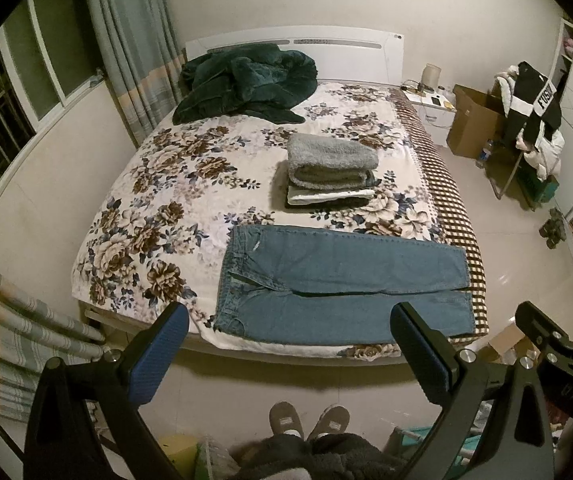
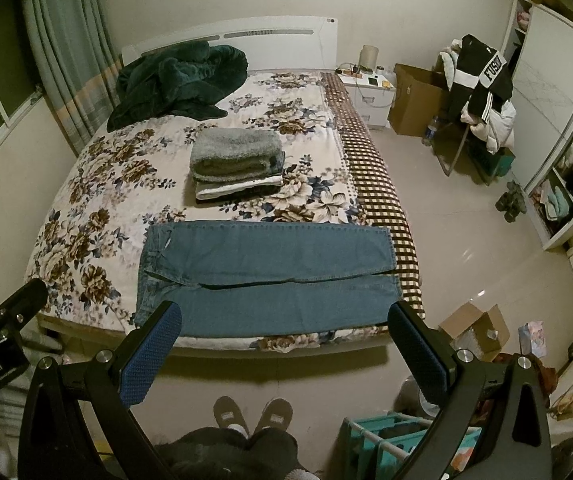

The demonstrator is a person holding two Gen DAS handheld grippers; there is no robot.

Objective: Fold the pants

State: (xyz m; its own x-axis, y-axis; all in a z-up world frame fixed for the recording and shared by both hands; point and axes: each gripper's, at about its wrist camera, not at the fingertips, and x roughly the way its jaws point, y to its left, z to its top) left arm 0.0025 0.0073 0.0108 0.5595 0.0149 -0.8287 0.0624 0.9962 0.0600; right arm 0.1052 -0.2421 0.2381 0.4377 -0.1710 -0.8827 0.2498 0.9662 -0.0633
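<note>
Blue jeans (image 1: 338, 284) lie flat across the near end of the flowered bed (image 1: 158, 184), waistband to the left, leg ends to the right, both legs spread side by side. They also show in the right wrist view (image 2: 266, 276). My left gripper (image 1: 290, 328) is open and empty, held back over the floor, short of the bed's foot. My right gripper (image 2: 284, 330) is open and empty too, at the same distance. The right gripper shows at the right edge of the left wrist view (image 1: 558, 344).
A stack of folded clothes (image 1: 330, 172) sits mid-bed behind the jeans. A dark green blanket (image 1: 246, 80) is heaped at the headboard. Bedside table (image 2: 370, 92), cardboard box (image 2: 414, 100), clothes-covered chair (image 2: 482, 100) and wardrobe (image 2: 558, 112) stand right. Small box (image 2: 474, 328) and rack (image 2: 390, 440) on floor.
</note>
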